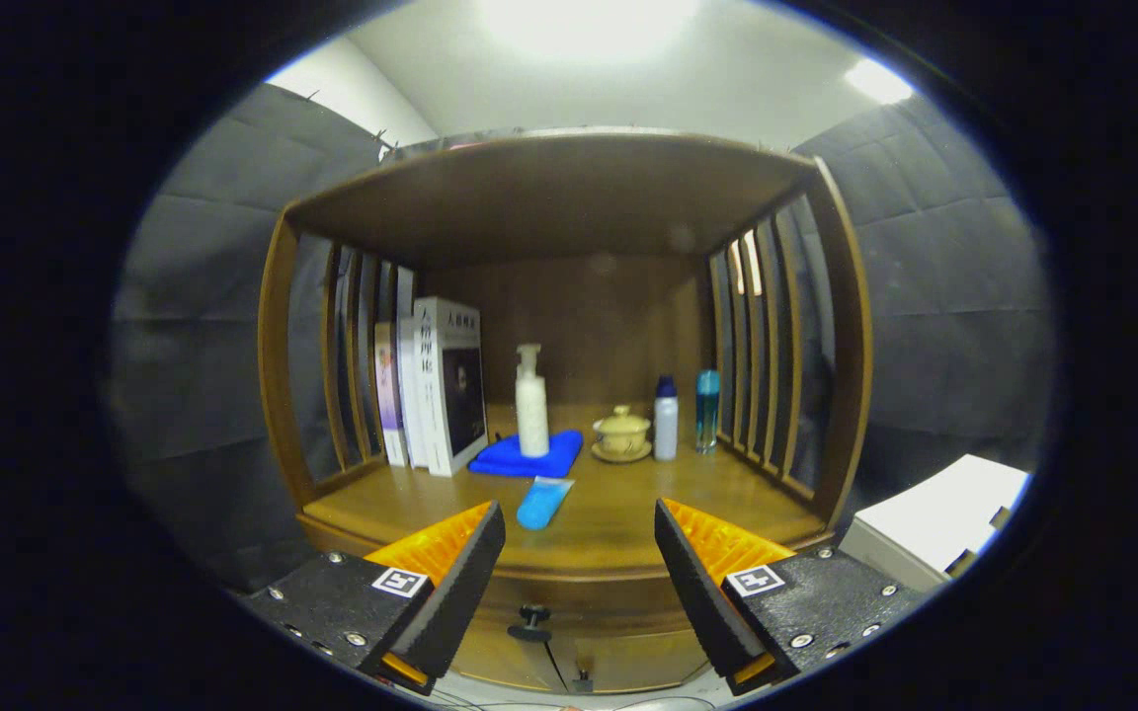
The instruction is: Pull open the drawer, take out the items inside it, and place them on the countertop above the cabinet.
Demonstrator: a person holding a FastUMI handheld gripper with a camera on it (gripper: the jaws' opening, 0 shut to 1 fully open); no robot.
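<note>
The tool (579, 553) is spread wide, holding nothing. Between its fingers, at 6 o'clock, the drawer (569, 617) sits shut with its dark knob (530, 621). Beyond on the counter (618, 523), a blue tube (542, 502) lies at 12 o'clock; farther back a white pump bottle (531, 403) stands on a blue cloth (520, 457), with books (436, 385) at 11 o'clock and a lidded cup (621, 433) at 1.

Two ceiling lights (589, 25) above and beyond the gripper (579, 573) blow out to white glare. The cabinet (569, 188) interior is evenly lit and fairly sharp, its roof shading the back panel. Fisheye distortion bows the side posts; the surrounding walls fall dim and soft.
</note>
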